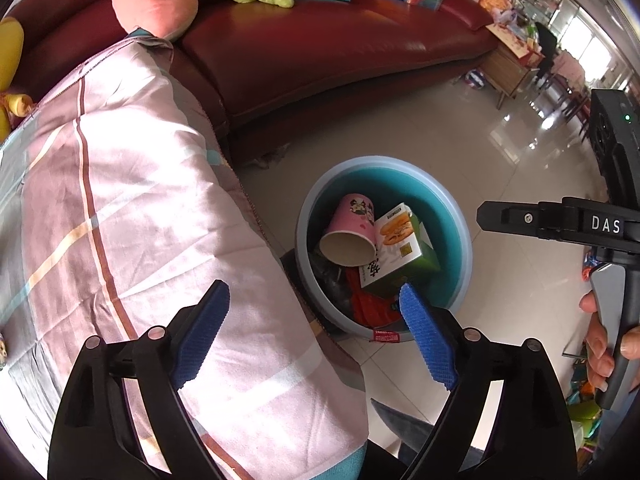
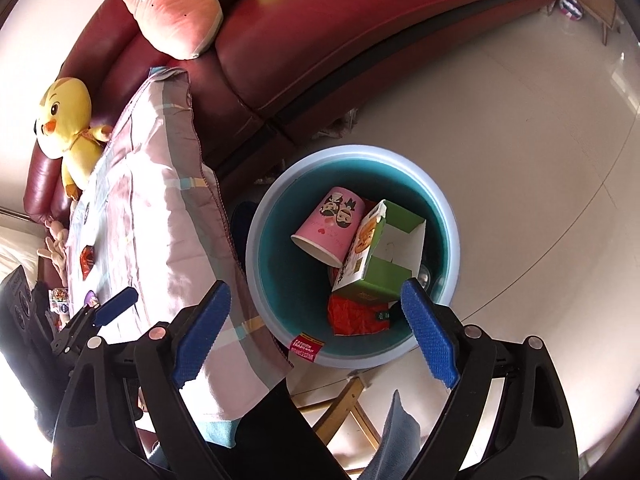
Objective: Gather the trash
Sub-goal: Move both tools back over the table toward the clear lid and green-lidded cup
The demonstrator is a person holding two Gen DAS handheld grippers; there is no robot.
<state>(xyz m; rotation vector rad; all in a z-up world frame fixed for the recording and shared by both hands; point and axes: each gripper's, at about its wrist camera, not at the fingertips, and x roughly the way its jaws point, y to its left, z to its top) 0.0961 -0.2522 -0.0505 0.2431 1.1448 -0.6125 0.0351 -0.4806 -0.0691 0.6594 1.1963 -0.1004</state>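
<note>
Left gripper: spread wide, empty.
Right gripper: spread wide, empty.
Bin: contains pink cup, green carton, red wrapper.

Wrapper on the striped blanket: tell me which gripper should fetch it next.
Left, probably. The left gripper, open and empty, sits close to the red wrapper on the blanket; the right gripper, also open, hangs by the bin.

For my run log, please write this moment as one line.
left gripper: open, empty | right gripper: open, empty | bin: holds pink cup, green box, red wrapper
</note>
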